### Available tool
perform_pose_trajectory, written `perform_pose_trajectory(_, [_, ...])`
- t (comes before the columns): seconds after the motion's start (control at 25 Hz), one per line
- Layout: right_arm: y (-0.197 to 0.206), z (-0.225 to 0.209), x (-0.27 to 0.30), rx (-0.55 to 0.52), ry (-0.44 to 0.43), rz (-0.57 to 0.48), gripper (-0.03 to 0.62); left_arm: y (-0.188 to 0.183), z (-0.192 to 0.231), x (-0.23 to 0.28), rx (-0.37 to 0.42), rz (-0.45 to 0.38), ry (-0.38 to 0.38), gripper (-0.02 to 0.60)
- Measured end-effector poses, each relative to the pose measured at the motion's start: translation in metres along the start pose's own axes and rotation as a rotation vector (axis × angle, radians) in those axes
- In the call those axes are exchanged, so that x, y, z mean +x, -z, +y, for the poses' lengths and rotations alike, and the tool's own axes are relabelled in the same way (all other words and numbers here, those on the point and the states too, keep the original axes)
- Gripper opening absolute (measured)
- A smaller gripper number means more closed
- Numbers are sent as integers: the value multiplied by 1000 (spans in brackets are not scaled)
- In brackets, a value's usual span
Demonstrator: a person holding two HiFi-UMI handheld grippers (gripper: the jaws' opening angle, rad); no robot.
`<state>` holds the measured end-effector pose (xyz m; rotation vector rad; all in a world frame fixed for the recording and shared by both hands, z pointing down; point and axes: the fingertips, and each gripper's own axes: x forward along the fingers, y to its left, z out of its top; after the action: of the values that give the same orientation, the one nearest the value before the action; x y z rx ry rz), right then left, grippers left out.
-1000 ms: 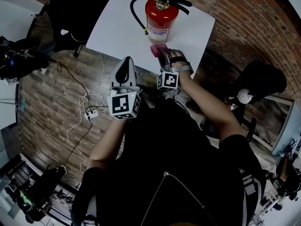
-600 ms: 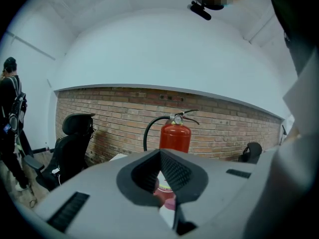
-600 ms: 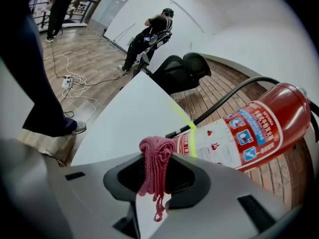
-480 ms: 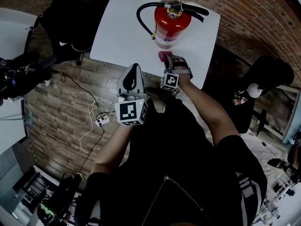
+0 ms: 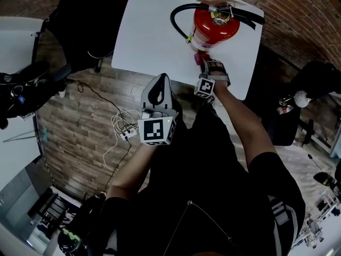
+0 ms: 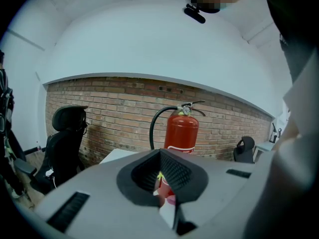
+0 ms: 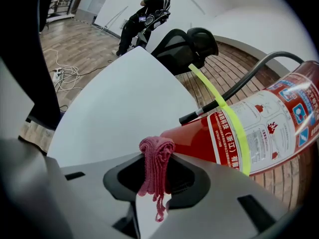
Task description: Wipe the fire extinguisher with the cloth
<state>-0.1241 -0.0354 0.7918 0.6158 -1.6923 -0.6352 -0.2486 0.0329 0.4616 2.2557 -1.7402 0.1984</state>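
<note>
A white table (image 5: 154, 31) stands on a brick-patterned floor, and the red fire extinguisher (image 5: 213, 28) is upright on it with its black hose (image 5: 178, 16) looped to its left. The right gripper (image 7: 154, 183) is clamped on a bunched pink cloth (image 7: 155, 166) held right at the extinguisher's lower body, while the left gripper (image 5: 158, 92) hangs well back from the extinguisher, off the table, jaws together on nothing. With nothing bracing the cylinder, a firm sideways wipe could slide or tip it, and the narrow pinch could let the cloth drag free.
</note>
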Motion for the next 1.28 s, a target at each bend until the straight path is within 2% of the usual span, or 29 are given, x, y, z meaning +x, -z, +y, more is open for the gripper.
perform_pose_trajectory(0.28, [1, 3, 8, 10, 2, 14, 115, 17, 5, 2, -3, 48, 39, 9])
perform_pose_trajectory(0.6, [-1, -14, -5, 41, 35, 22, 115, 14, 5, 4, -1, 29, 80, 9])
perform_pose_trajectory(0.84, [-4, -29, -24, 129, 77, 8, 115, 7, 4, 6, 1, 7, 102, 9])
perform_pose_trajectory(1.28, [-11, -62, -59, 65, 141, -3, 115, -3, 1, -2, 9, -17, 130, 9])
